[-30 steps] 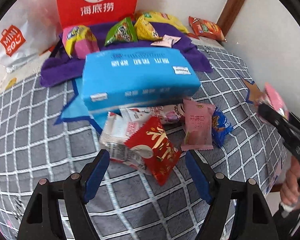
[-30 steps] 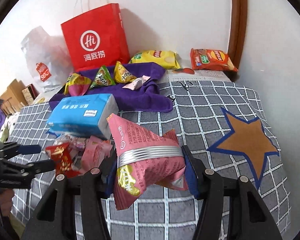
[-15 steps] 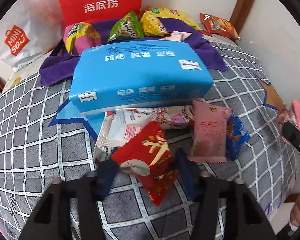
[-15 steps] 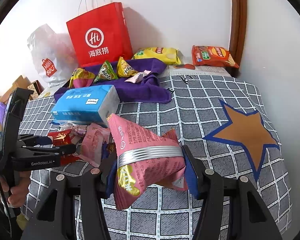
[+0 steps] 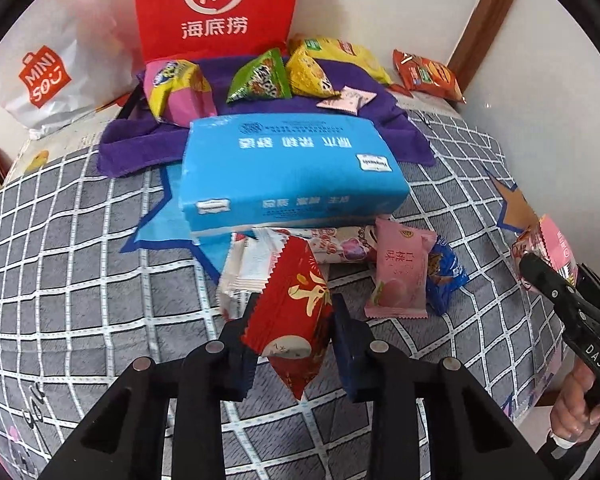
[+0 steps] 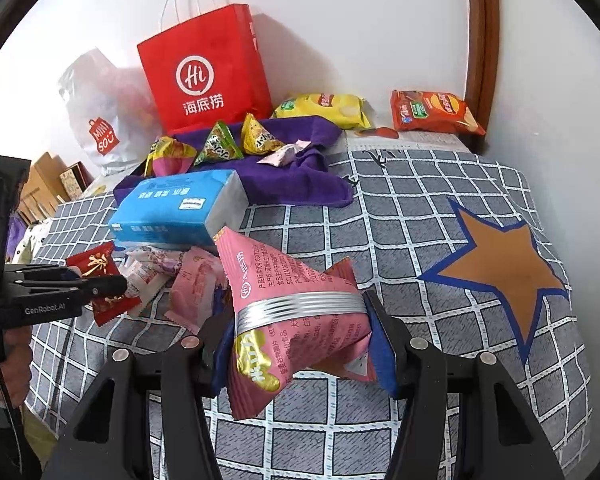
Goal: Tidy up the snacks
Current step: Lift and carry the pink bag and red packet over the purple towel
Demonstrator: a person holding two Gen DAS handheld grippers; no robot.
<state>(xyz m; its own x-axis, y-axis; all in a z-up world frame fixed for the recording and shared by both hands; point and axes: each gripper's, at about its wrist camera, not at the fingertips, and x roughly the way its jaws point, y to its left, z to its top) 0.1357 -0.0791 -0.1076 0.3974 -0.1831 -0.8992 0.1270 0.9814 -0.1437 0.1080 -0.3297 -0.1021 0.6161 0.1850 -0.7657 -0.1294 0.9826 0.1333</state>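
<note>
Near the bed's front edge, the left hand-held gripper has just closed onto a red packet; the right hand-held gripper pinches a pink bag.

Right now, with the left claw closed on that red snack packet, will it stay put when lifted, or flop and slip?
The red snack packet looks light and soft, so it should lift easily. The left claw, which has just been closing, pinches its middle, so both ends will probably droop. Its wrapper looks glossy, so it may slide if the grip loosens.

A grey cloth is showing white checks and an orange star; beside the star, a pink packet is wearing silver bands.
</note>
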